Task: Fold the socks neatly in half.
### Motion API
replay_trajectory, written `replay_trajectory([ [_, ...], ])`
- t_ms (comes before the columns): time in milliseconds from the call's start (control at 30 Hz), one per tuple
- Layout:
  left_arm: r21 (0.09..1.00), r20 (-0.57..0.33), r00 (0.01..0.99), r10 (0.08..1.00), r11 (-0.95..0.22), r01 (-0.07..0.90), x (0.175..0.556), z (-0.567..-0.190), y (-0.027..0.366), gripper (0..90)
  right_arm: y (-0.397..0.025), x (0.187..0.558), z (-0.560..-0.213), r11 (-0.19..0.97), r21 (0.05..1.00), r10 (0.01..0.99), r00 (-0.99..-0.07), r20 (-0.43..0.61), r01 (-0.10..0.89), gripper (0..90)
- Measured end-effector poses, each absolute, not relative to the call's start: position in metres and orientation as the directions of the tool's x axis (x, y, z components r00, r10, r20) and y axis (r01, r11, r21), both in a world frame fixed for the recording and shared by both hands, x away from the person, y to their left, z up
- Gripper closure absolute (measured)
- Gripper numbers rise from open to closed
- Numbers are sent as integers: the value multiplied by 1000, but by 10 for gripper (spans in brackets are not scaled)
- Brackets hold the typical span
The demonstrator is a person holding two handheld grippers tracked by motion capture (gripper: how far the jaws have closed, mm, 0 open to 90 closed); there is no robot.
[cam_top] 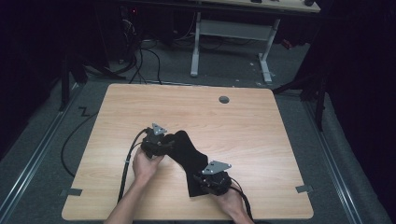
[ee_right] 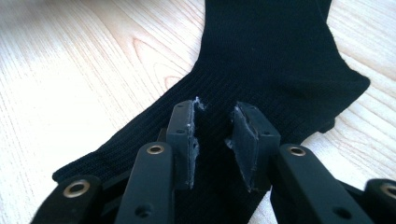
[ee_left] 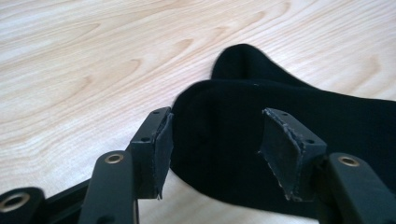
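A black sock (cam_top: pixel 189 156) lies bent on the wooden table (cam_top: pixel 243 126), between the two hand-held grippers. My left gripper (cam_top: pixel 164 142) is at the sock's upper left end. In the left gripper view that gripper (ee_left: pixel 217 126) is wide open, its pads either side of the rounded end of the sock (ee_left: pixel 261 88), which rests on the wood. My right gripper (cam_top: pixel 201 179) is over the sock's lower end near the front edge. In the right gripper view it (ee_right: pixel 214 112) is open by a narrow gap above the ribbed sock (ee_right: pixel 271 56).
A round grey cable hole (cam_top: pixel 224 99) sits near the table's far edge. Beyond the table stands a white-legged desk (cam_top: pixel 233 28), with cables (cam_top: pixel 144 60) on the floor. Black cables trail from both grippers off the front edge.
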State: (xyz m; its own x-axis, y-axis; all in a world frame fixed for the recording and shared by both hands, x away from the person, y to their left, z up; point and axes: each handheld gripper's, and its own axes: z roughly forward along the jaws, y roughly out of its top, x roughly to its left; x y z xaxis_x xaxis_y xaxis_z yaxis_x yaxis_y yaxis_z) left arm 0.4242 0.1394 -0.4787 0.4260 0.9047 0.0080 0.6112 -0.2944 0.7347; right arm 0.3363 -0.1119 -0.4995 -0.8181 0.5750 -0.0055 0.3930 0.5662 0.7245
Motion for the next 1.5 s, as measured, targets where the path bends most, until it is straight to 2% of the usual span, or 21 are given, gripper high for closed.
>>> replay_trajectory([
  [200,701,15,391,920,-288,652,433,-492,142,449,-114,340,-500,563,723,565,-825,16,400,682],
  [367,698,-13,403,915,-280,659,437,-496,143,482,-114,340,-500,566,724,562,-827,11,395,682],
  [433,698,-26,406,914,-274,661,437,-496,143,523,-114,340,-500,564,723,563,-826,16,398,682],
  [600,684,-40,435,900,-292,669,439,-493,145,741,-114,340,-500,573,722,557,-830,4,388,682],
  [733,673,-2,462,887,-341,656,439,-491,139,840,-113,339,-500,571,722,561,-828,3,390,682],
  [867,707,11,466,885,-337,622,435,-486,137,858,-113,339,-500,571,722,562,-827,3,391,681],
  [1000,775,24,492,870,-327,540,428,-469,134,863,-113,339,-500,571,719,562,-827,9,396,680],
  [1133,783,35,526,850,-350,514,432,-455,130,863,-114,340,-500,570,720,561,-828,12,396,678],
  [1367,720,66,539,840,-414,557,451,-472,114,860,-114,339,-499,570,717,563,-826,17,403,676],
  [1500,721,55,512,857,-389,573,459,-481,113,854,-113,338,-499,576,714,561,-828,8,398,674],
])
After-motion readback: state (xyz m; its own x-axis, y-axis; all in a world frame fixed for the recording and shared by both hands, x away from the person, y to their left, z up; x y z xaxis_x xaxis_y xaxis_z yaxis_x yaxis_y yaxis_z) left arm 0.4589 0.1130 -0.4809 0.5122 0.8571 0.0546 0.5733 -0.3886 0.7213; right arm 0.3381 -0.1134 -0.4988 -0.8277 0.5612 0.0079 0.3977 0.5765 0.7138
